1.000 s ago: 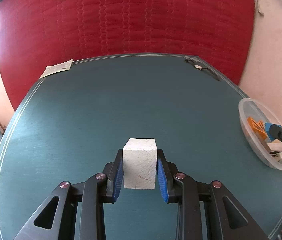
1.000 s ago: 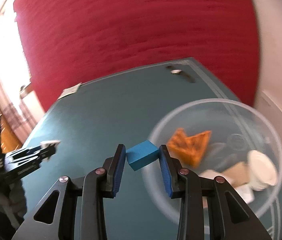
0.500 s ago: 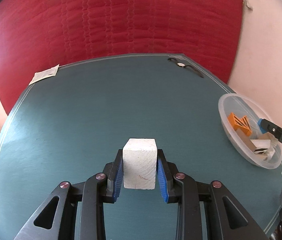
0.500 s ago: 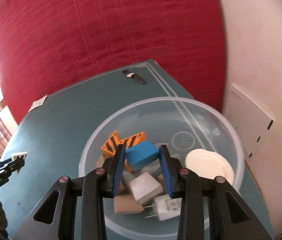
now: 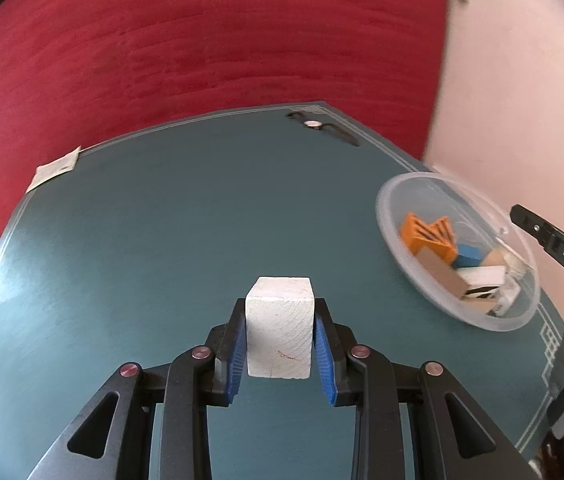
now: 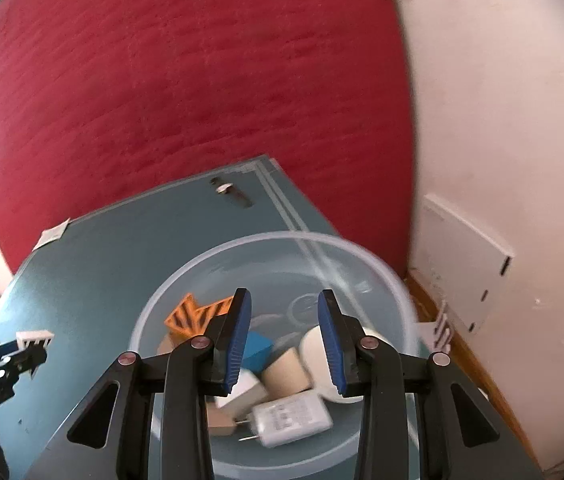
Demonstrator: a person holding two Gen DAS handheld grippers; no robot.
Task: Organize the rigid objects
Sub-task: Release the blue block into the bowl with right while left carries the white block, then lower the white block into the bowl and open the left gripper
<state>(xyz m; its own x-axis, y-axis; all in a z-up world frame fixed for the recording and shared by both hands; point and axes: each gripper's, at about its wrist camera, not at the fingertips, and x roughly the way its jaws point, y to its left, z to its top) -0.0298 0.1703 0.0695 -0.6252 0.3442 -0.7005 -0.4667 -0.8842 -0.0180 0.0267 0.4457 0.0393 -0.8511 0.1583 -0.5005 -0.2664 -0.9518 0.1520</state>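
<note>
- Risk, bowl [image 6: 392,280]: clear plastic bowl sits close to the table's right edge; a hard drop or a bump from a gripper could likely shove it toward that edge.
- Risk, crowding: bowl already holds the orange ribbed piece [image 6: 193,314], blue block [image 6: 255,350], white charger plug [image 6: 292,420], a white disc and tan blocks; another block may bounce off them.
- Risk, white block [image 5: 279,328]: clamped in left gripper [image 5: 279,344], above bare table well left of bowl; letting go early lands it outside.
- Right gripper [image 6: 284,340]: jaws spread, nothing between them, hovering over bowl; could get in the left one's way.
- Surface: teal table [image 5: 161,220] with pale border lines; wristwatch [image 5: 314,124] and paper slip [image 5: 55,166] at far edge, well away from bowl.
- Room: red quilted hanging behind bowl, pale wall to its right.
</note>
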